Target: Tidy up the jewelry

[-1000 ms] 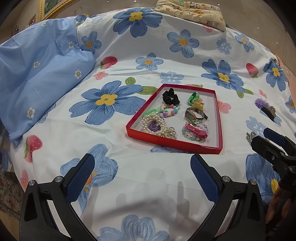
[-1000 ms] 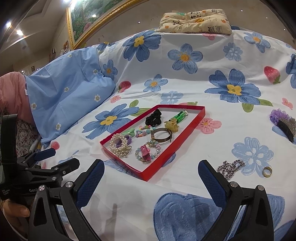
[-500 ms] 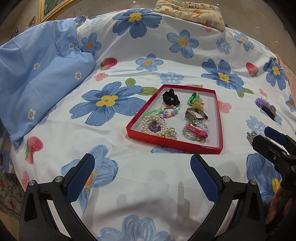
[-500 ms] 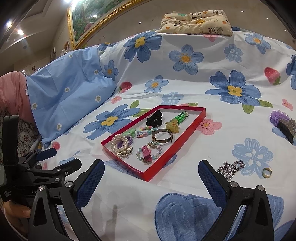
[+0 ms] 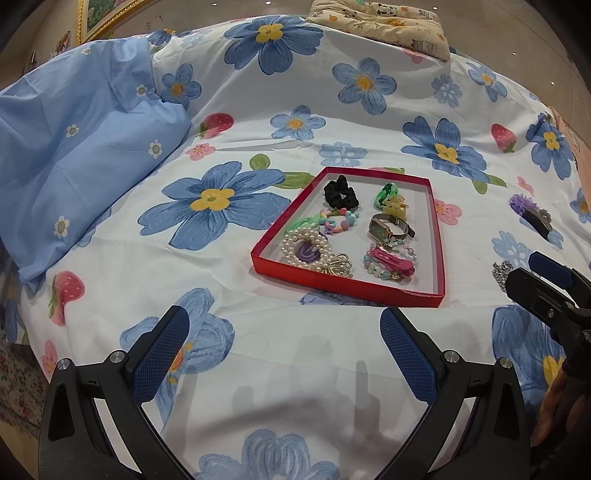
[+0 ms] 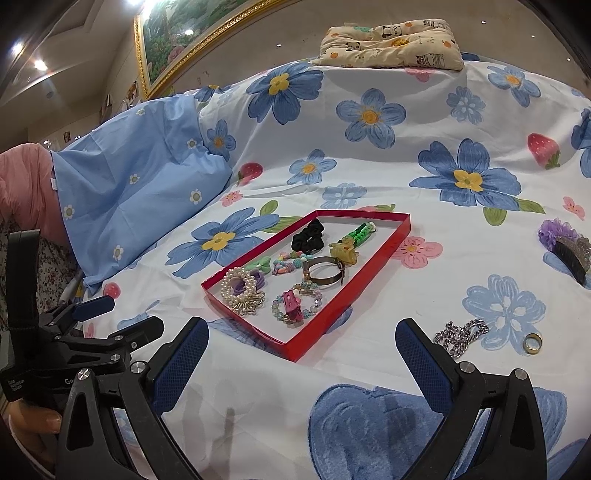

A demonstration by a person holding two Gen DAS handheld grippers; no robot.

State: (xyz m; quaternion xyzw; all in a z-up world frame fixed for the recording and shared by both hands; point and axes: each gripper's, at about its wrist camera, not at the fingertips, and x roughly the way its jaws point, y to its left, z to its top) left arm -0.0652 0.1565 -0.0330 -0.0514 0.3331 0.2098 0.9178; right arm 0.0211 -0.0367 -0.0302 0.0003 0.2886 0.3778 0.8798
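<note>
A red tray (image 5: 439,236) (image 6: 391,243) lies on the flowered bedsheet and holds several pieces: a black scrunchie (image 5: 340,194), a pearl ring piece (image 5: 306,249), a watch (image 5: 389,227), a pink clip (image 5: 389,260). A silver chain (image 6: 460,336), a gold ring (image 6: 532,344) and a purple hair clip (image 6: 563,242) lie on the sheet to the right of the tray. My left gripper (image 5: 284,354) is open and empty, short of the tray's near edge. My right gripper (image 6: 301,354) is open and empty, near the tray's corner, with the chain beside its right finger.
A light blue pillow (image 5: 74,147) lies at the left. A beige patterned cushion (image 6: 391,44) sits at the far end of the bed. A gold-framed picture (image 6: 192,33) hangs on the wall. The bed's edge drops away at the left.
Both grippers have barely moved and stay open. Nothing on the bed has shifted.
</note>
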